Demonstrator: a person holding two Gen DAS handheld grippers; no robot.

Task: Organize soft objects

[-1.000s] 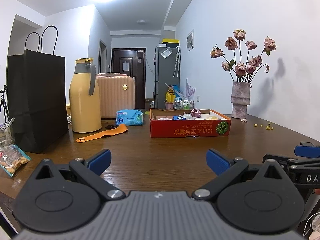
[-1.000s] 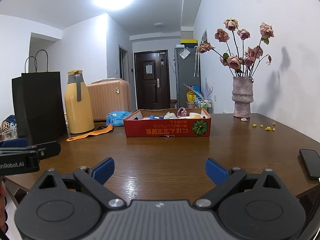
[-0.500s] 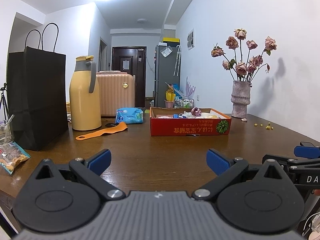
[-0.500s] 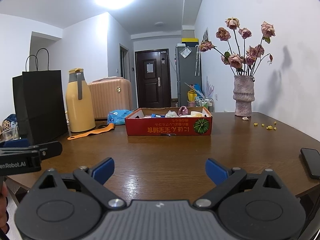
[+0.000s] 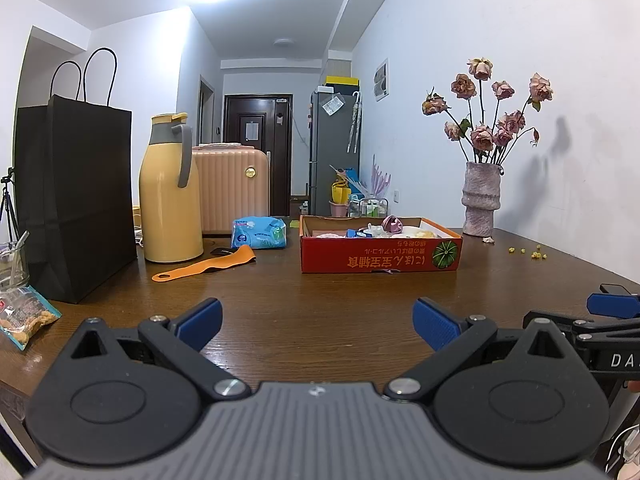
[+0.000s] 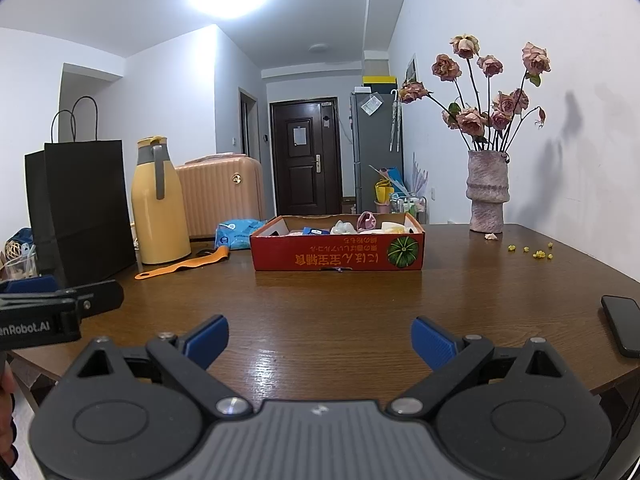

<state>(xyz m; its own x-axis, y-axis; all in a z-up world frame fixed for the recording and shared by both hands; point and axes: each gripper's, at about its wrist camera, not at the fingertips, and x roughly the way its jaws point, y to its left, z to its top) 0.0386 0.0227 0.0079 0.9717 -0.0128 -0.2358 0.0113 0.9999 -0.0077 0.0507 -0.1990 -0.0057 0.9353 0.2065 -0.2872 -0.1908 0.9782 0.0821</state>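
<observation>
A shallow red cardboard box (image 5: 380,258) stands on the brown table, also in the right wrist view (image 6: 338,254). It holds several small soft items, among them a pink one (image 6: 366,220) and white ones. A blue soft pack (image 5: 259,233) lies left of the box, and an orange strap (image 5: 204,267) lies in front of it. My left gripper (image 5: 317,322) is open and empty, well short of the box. My right gripper (image 6: 320,338) is open and empty, to the right of the left one.
A yellow thermos (image 5: 170,188) and a black paper bag (image 5: 74,196) stand at the left. A snack packet (image 5: 24,316) lies near the left edge. A vase of dried roses (image 6: 488,190) stands at the back right. A black phone (image 6: 622,324) lies at the right edge.
Both views have tilted slightly, so the box and thermos sit a little lower in frame. Both grippers stay open and empty.
</observation>
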